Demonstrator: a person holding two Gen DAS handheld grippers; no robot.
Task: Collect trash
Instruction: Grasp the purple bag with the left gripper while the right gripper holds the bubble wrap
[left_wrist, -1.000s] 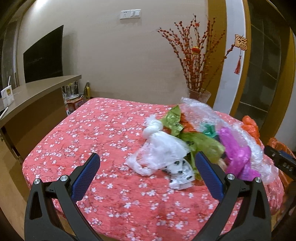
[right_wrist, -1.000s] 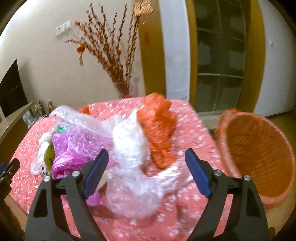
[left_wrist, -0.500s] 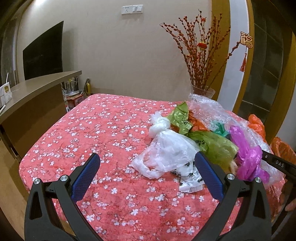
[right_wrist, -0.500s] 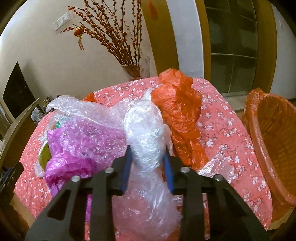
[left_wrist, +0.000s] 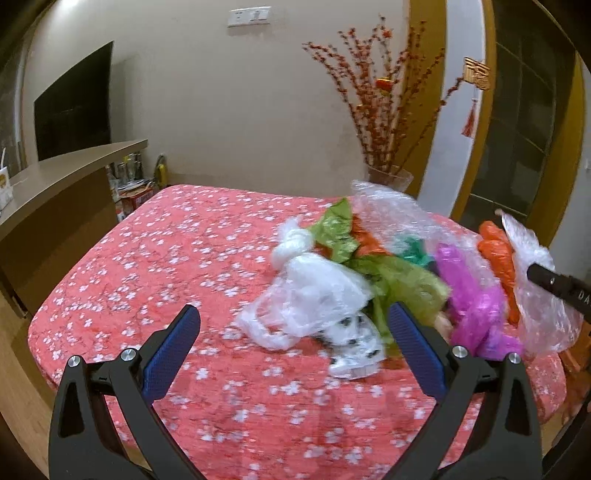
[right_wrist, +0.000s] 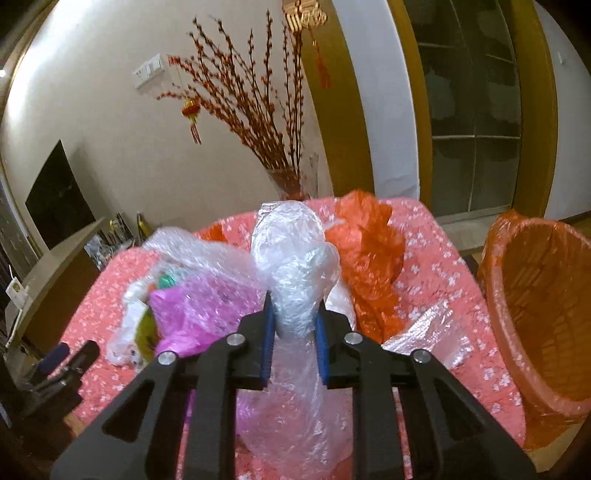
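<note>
A heap of plastic trash lies on the table with the red flowered cloth (left_wrist: 184, 258): a white bag (left_wrist: 314, 291), a green bag (left_wrist: 402, 280), a magenta bag (left_wrist: 469, 295) and an orange bag (right_wrist: 369, 258). My right gripper (right_wrist: 294, 306) is closing, and its blue pads press on a crumpled clear plastic bag (right_wrist: 291, 251) that rises above them and hangs below. The same clear bag (left_wrist: 535, 295) shows at the right edge of the left wrist view. My left gripper (left_wrist: 291, 314) stands open in front of the white bag, with nothing between its fingers.
An orange-lined wicker basket (right_wrist: 546, 317) stands beside the table's right edge. Bubble wrap (right_wrist: 192, 251) covers part of the heap. A glass vase of red branches (left_wrist: 388, 177) stands behind the table. A wooden counter (left_wrist: 66, 173) runs along the left.
The right jaws went from wide open to clamped on the clear plastic bag, which now stands higher above the heap. The left gripper has barely shifted and stays open.
</note>
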